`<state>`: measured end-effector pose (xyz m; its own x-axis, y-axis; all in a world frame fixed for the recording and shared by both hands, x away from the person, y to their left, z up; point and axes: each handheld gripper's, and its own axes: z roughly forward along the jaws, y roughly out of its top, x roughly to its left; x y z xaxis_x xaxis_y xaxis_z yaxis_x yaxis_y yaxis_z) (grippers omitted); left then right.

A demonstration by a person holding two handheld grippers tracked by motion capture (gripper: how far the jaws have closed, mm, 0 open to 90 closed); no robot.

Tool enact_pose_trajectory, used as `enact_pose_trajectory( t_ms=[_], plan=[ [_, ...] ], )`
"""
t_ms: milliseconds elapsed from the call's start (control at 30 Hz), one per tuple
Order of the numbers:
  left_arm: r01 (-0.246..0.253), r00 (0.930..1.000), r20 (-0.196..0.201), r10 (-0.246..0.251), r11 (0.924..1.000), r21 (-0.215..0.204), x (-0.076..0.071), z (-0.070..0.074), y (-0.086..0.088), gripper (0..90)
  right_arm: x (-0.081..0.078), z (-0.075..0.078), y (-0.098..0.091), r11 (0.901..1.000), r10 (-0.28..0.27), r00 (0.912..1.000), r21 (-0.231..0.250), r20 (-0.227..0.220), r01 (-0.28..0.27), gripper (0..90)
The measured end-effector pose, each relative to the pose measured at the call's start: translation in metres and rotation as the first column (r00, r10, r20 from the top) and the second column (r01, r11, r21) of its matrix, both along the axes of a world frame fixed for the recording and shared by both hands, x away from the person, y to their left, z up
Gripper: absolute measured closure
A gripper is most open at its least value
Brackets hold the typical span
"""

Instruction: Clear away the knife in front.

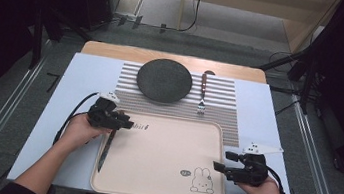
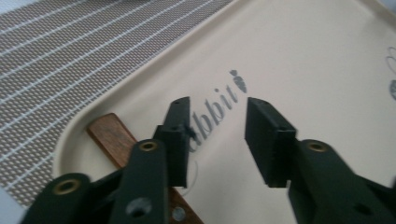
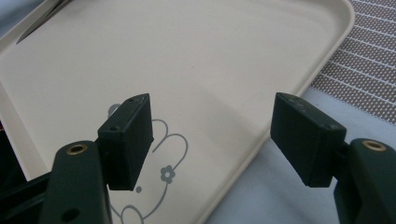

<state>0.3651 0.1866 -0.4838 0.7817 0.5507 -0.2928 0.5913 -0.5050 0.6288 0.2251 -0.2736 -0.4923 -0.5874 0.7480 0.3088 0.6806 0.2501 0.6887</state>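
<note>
A cream tray (image 1: 163, 149) with a rabbit print lies at the front of the table. A knife (image 1: 106, 148) rests along its left rim, its wooden handle (image 2: 111, 139) toward the far corner. My left gripper (image 1: 126, 123) hovers over that corner, jaws open, with nothing between the pads (image 2: 217, 109); the handle lies beside and partly beneath the left jaw. My right gripper (image 1: 219, 168) stands open at the tray's right rim, over the rabbit drawing (image 3: 212, 116), empty. The knife's blade tip (image 3: 41, 19) shows far off in the right gripper view.
A dark round plate (image 1: 164, 79) sits on a striped placemat (image 1: 221, 108) behind the tray. A fork (image 1: 203, 92) with a wooden handle lies to the plate's right. A pale blue cover (image 1: 76, 84) spans the table.
</note>
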Motion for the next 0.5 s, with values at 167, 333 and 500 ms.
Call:
enact_pose_trajectory(
  t_ms=[167,333,500],
  plan=[
    [0.032,0.9994,0.012,-0.031,0.9989,-0.034,-0.005,0.007,0.004,49.5,0.001,0.000,0.001,1.0000,0.008,1.0000,-0.001,0.003,-0.008,28.8],
    [0.026,0.9996,0.012,-0.025,0.9966,-0.078,-0.012,0.016,0.008,44.4,0.001,0.000,0.001,1.0000,0.009,1.0000,-0.002,0.001,-0.009,28.8],
    [0.052,0.9986,0.010,-0.052,0.9946,-0.090,-0.018,0.020,0.012,35.4,0.001,0.000,0.001,1.0000,0.007,1.0000,-0.002,-0.001,-0.007,28.8]
  ],
)
